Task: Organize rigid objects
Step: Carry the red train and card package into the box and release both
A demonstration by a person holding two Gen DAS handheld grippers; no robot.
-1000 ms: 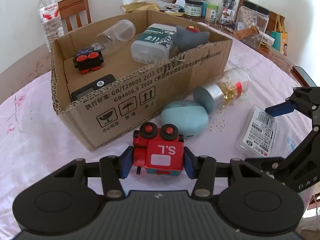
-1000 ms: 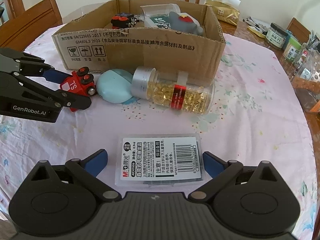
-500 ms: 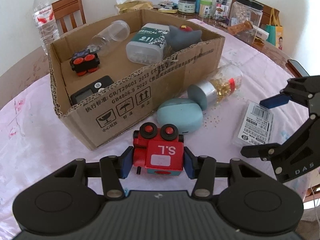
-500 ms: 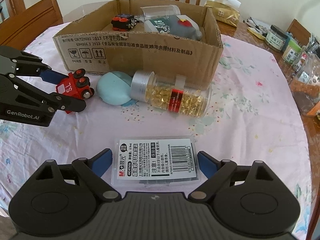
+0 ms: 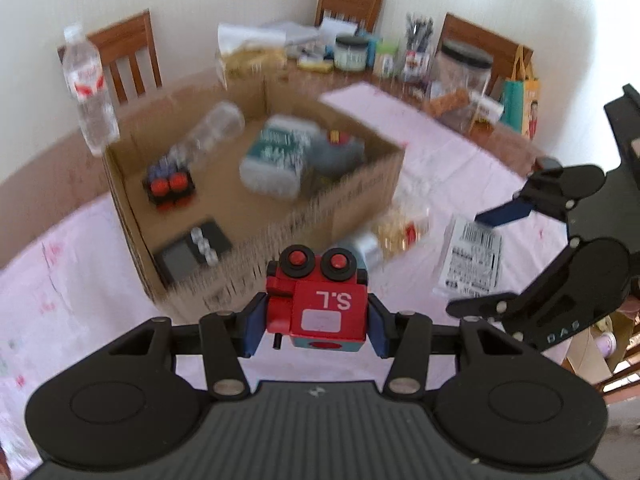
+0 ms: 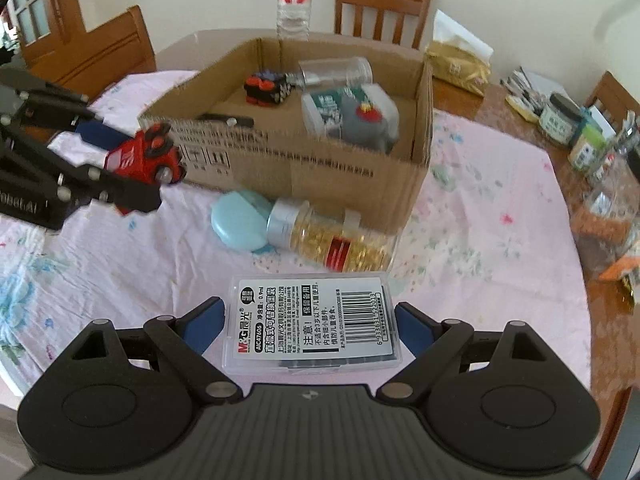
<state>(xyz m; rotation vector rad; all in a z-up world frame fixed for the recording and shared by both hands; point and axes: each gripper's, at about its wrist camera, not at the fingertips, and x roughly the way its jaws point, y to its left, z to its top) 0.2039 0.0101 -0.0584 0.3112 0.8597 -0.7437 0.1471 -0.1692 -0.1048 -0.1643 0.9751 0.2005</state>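
My left gripper (image 5: 316, 326) is shut on a red toy train (image 5: 320, 304) marked "S.L" and holds it lifted, near the front wall of the cardboard box (image 5: 360, 196). It shows in the right wrist view too (image 6: 144, 158). My right gripper (image 6: 310, 326) is open around a clear plastic refill case (image 6: 310, 320) that lies on the pink tablecloth; its pads stand beside the case, apart from it. The cardboard box (image 6: 300, 168) holds a black-and-red toy (image 6: 266, 88), a clear jar (image 6: 334, 70), a medical tub and a grey plush.
A light blue case (image 6: 238, 220) and a capsule bottle (image 6: 332, 240) lie in front of the box. A water bottle (image 6: 294, 0) and chairs stand behind it. Jars and clutter (image 6: 580, 132) crowd the bare wood at right.
My left gripper has lifted the red train off the table and toward the box. My right gripper has risen and moved slightly back, still open around the refill case.
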